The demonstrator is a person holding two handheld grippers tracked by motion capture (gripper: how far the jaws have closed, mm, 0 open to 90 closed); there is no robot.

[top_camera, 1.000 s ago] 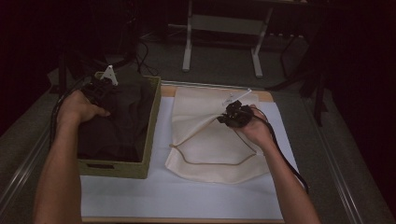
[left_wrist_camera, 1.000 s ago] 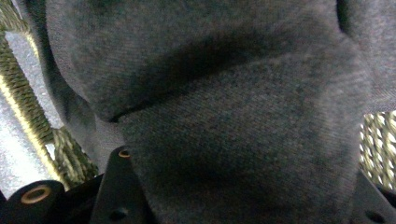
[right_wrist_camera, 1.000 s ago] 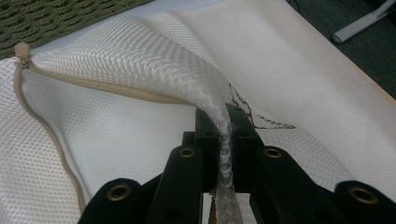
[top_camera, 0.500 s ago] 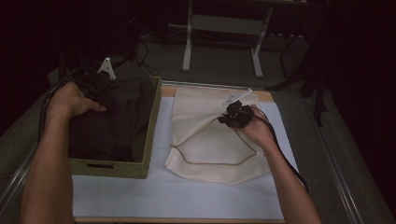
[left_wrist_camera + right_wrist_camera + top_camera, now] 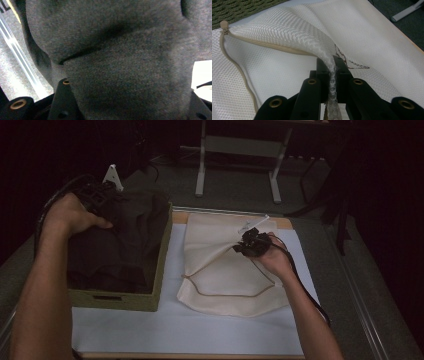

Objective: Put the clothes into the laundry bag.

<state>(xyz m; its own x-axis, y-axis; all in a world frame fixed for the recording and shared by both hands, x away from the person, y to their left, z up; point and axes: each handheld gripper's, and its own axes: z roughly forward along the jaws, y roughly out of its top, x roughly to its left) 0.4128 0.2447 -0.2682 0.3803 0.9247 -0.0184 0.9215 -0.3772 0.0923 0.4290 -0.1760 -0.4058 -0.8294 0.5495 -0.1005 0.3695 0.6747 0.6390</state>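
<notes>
Right now the person's left forearm reaches in from the near edge toward the far left corner of the table, the hand wrapped over the left tool [image 5: 92, 200], which sits raised above the far end of the woven olive basket [image 5: 162, 255]. That tool pinches a thick fold of the dark garment [image 5: 125, 235], a soft, heavy knit with a fine ribbed grain that shows charcoal grey in the left gripper view, where it bulges between the two black jaws in rounded creases [image 5: 120, 65]. Most of the garment lies heaped in the basket, which stands along the left edge on a white sheet [image 5: 175, 330]. The right arm lies angled across the right half of the table, wrist bent inward, with the right tool [image 5: 252, 242] held just above the cream mesh bag [image 5: 220, 280]. Its jaws are pressed together on a gathered ridge of the bag's upper layer, pulling it up into a tent. The bag [image 5: 274, 75] is a fine honeycomb netting, flat and roughly rectangular, edged by a tan zipper [image 5: 234, 65] that curves around its opening and ends in a small tan pull.
</notes>
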